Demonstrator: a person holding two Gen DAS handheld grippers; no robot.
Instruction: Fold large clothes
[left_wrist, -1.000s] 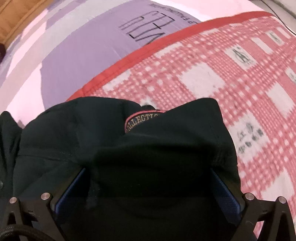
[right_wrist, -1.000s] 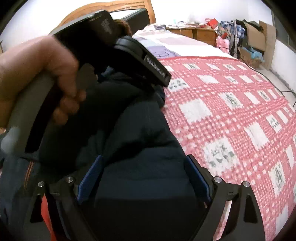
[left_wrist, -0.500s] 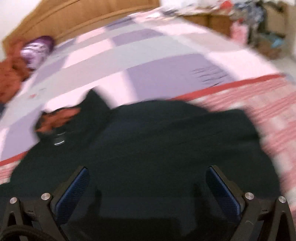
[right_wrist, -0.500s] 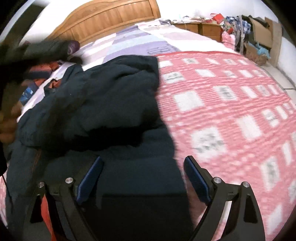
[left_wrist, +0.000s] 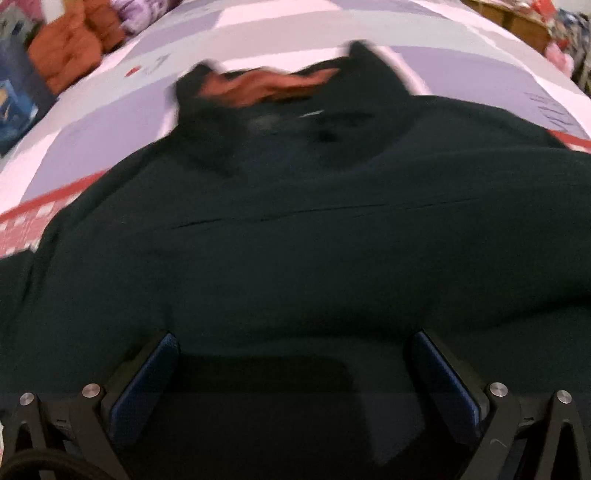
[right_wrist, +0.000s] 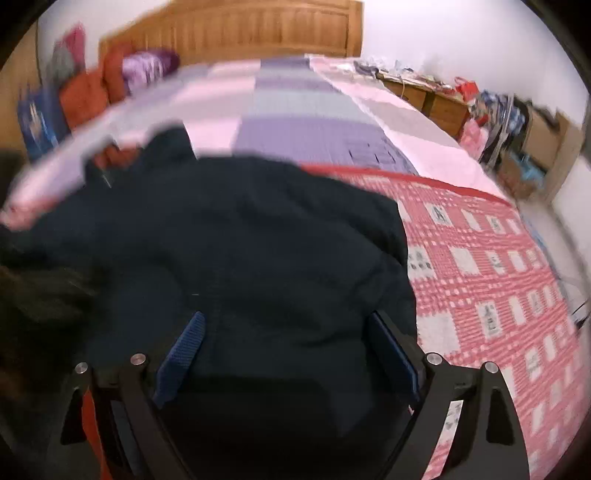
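A large dark navy padded jacket (left_wrist: 295, 229) with an orange-red collar lining (left_wrist: 266, 86) lies spread on the bed. It also fills the right wrist view (right_wrist: 240, 258). My left gripper (left_wrist: 295, 373) is open, its blue pads wide apart just above the jacket's near part. My right gripper (right_wrist: 288, 354) is open too, hovering over the jacket's near right part. Neither grips the cloth. Both views are blurred by motion.
The jacket lies on a red-and-white checked blanket (right_wrist: 498, 277) over a lilac and pink sheet (right_wrist: 295, 110). A wooden headboard (right_wrist: 258, 29), orange and purple pillows (right_wrist: 122, 74) and cluttered cabinets (right_wrist: 461, 103) stand beyond.
The left gripper has swung from the jacket's right edge to look along it toward the collar. The left hand has left the right view. The right gripper tilted up and turned left.
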